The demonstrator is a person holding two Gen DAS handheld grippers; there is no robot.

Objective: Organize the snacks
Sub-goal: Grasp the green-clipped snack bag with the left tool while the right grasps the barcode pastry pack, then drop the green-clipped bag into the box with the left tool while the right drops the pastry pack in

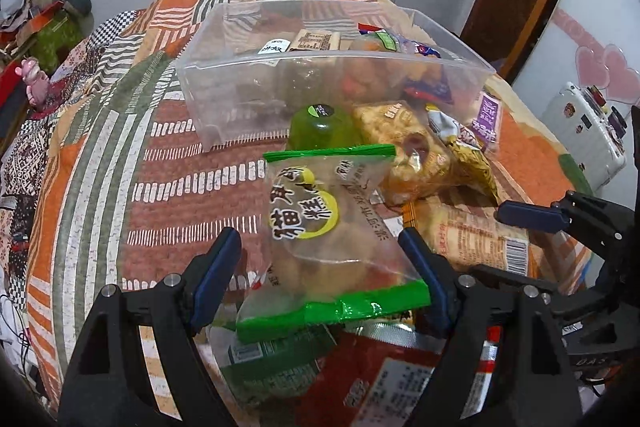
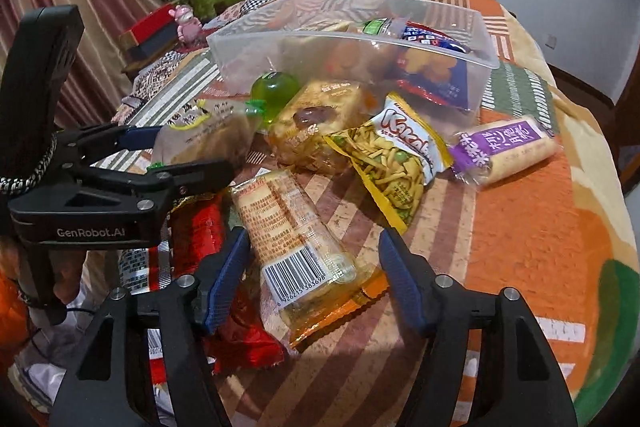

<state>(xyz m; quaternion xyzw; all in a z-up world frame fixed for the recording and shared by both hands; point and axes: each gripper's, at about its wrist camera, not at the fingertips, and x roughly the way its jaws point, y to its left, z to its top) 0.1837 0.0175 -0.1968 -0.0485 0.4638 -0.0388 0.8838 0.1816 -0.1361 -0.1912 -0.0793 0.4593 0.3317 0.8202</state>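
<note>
A clear plastic bin (image 1: 240, 99) (image 2: 248, 55) holding several snacks stands on the patchwork bed cover. In front of it lies a heap of loose packets. My left gripper (image 1: 320, 247) (image 2: 188, 151) is open, and a clear packet with green ends (image 1: 320, 211) (image 2: 200, 139) lies between its fingers without being pinched. My right gripper (image 2: 312, 247) is open around an orange-edged packet with a barcode (image 2: 296, 247) (image 1: 472, 239). Its left pad is close to the wrapper and its right pad stands apart. One blue finger (image 1: 524, 217) of it shows in the left wrist view.
A green jelly cup (image 2: 276, 95), a bread packet (image 2: 316, 123), a yellow Kakala bag (image 2: 392, 163), a purple-labelled roll (image 2: 504, 151) and a red packet (image 2: 196, 231) lie around. A pink toy (image 1: 36, 79) sits at the bed's left. A white suitcase (image 1: 580, 139) stands beyond its right edge.
</note>
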